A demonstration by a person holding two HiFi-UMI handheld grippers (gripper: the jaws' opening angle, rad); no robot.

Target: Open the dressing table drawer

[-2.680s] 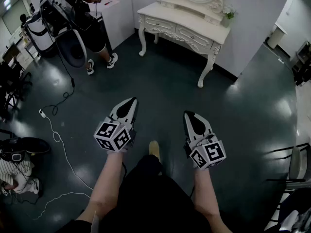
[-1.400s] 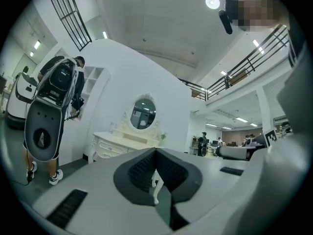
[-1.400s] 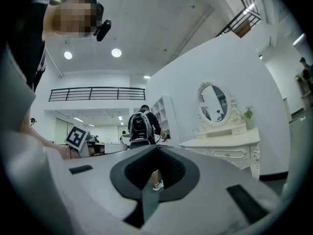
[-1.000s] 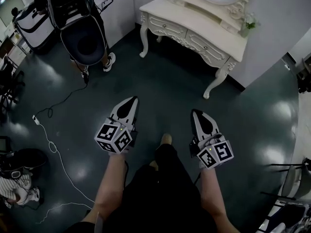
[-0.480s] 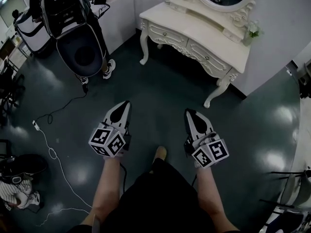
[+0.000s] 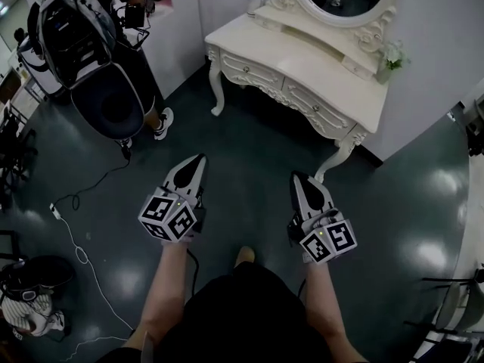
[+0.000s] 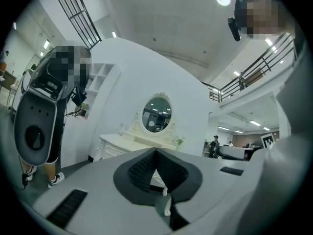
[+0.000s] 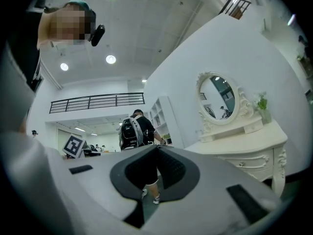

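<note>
Cream-white dressing table [image 6: 302, 55], dark teal floor [image 6: 249, 142], black-and-white square-patterned marker cubes [image 6: 168, 216], black garment [image 6: 242, 308]

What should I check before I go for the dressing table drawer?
1. Left gripper empty: ok, jaws together with nothing between them.
2. Right gripper empty: ok, jaws together, nothing between them.
3. Jaws ready to take a knob: not ok, both need opening first.
4. Drawers in sight: ok, both fronts are shut and face us on the dressing table.
5. Drawer within reach: not ok, bare floor lies between both grippers and the table.
6. Path free: ok, the person and the cable are off to the left.
</note>
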